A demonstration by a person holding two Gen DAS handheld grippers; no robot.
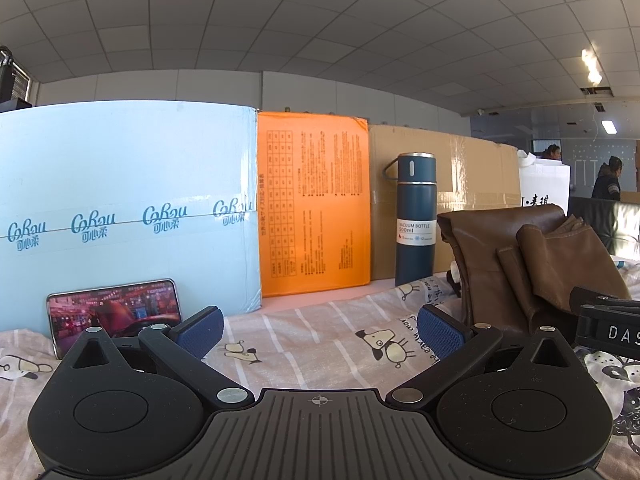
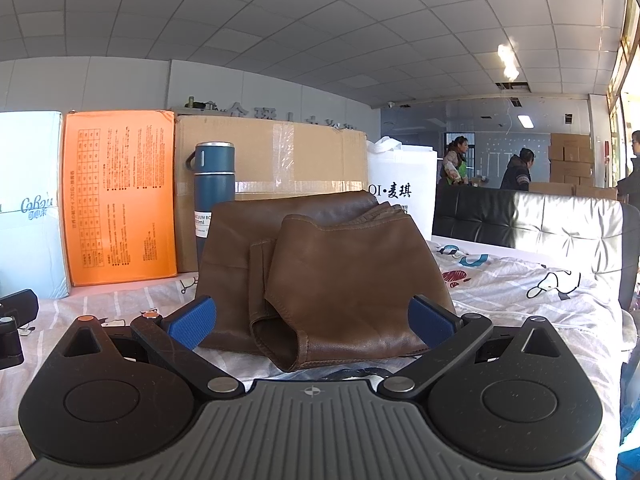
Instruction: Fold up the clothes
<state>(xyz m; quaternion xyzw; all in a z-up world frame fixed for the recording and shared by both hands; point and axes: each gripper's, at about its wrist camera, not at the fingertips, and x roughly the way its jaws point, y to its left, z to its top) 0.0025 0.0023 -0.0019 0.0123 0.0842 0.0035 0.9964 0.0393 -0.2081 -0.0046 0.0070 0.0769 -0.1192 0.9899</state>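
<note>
The left gripper (image 1: 319, 330) is held low and level over the sheet (image 1: 320, 332), jaws spread wide, empty. The right gripper (image 2: 310, 322) is likewise splayed wide, apparently just short of the folded brown garment (image 2: 340, 272)

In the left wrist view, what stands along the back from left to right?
Phone → light blue box → orange box → blue vacuum bottle → brown leather garment.
</note>
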